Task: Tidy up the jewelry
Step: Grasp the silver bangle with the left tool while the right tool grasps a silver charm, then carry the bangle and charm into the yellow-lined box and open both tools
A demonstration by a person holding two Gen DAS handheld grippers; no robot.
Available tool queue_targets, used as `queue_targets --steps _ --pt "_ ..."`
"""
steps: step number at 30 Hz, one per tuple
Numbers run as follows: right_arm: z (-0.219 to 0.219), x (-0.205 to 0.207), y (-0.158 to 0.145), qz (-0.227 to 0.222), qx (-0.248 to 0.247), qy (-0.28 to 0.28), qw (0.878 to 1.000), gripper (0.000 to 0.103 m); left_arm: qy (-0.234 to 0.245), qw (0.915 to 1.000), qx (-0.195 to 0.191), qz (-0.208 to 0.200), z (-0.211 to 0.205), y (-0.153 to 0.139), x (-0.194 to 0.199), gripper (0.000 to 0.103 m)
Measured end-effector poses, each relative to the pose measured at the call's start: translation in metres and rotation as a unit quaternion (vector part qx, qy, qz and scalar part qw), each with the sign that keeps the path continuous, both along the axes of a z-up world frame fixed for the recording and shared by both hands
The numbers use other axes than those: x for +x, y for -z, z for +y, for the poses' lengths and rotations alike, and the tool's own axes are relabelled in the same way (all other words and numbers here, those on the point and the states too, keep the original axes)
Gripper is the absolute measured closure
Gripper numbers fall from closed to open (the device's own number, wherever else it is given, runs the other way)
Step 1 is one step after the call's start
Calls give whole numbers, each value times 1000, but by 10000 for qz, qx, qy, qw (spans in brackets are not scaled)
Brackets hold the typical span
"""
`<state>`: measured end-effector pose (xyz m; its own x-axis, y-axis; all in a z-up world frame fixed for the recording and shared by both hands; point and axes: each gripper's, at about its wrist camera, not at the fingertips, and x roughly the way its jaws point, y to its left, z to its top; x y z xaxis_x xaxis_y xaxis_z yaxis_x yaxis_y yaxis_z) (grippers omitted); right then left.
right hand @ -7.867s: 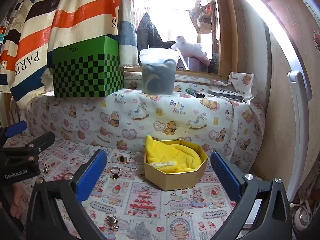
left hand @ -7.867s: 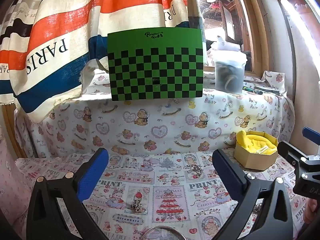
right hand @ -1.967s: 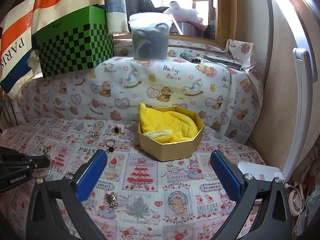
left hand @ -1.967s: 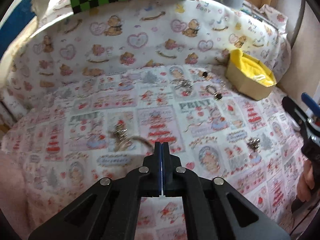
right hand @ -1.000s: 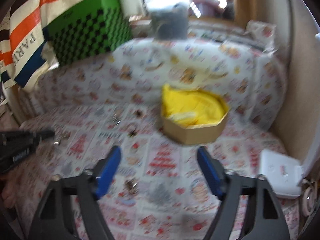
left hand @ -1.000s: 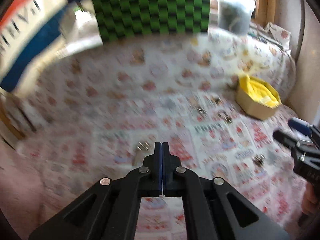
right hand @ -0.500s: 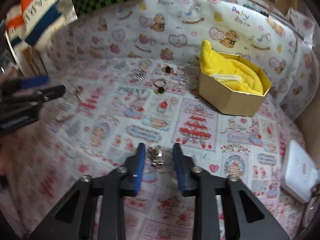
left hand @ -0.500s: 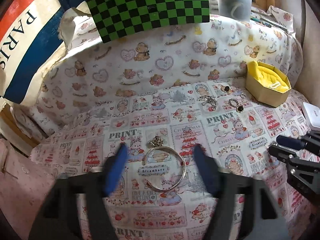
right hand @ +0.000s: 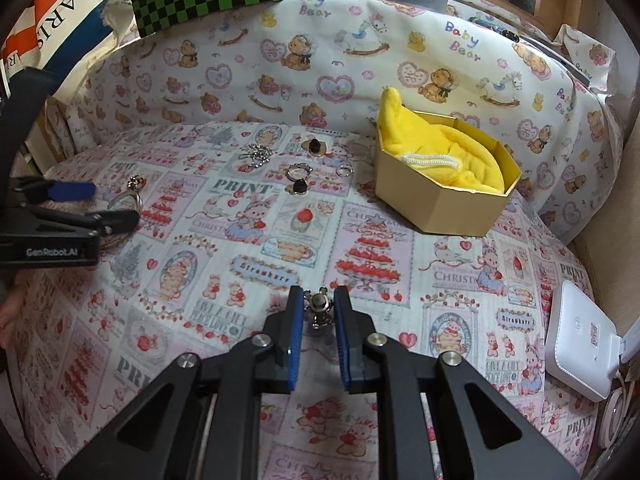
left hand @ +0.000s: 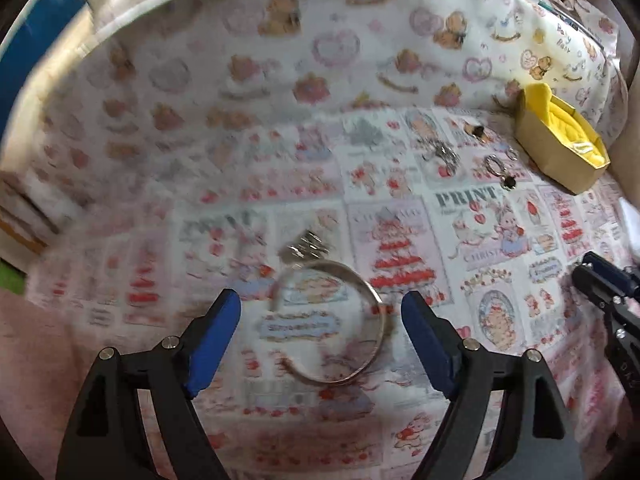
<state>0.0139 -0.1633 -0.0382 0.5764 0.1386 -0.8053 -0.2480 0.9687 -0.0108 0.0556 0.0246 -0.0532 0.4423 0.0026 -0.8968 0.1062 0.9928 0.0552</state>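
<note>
My left gripper (left hand: 320, 316), shut a second ago, is opening, bangle (left hand: 334, 324) lying between its fingers. My right gripper (right hand: 317, 308), previously wide, now clamps the small charm (right hand: 318, 307).

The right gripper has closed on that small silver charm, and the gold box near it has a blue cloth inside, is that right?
Not quite. The cloth in the gold box is yellow, not blue, as the right wrist view shows. The rest stands: the right gripper is closed on the small silver charm.
</note>
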Motion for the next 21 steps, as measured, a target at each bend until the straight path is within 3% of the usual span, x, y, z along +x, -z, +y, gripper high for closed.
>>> queue_targets --steps 6,8,16,21 --pt "0 -1 -3 -63 17 34 10000 89 104 9999 45 -34 -3 4 1 32" --pt "-1 -2 -4 -87 20 57 9999 89 106 9999 -65 -58 -1 3 1 44" --pt "-7 -2 -5 -171 74 211 9996 89 -5 9988 -486 6 20 0 12 45" --pt "-13 -4 -13 -328 361 267 9985 89 -129 9980 -616 -40 38 -5 13 45"
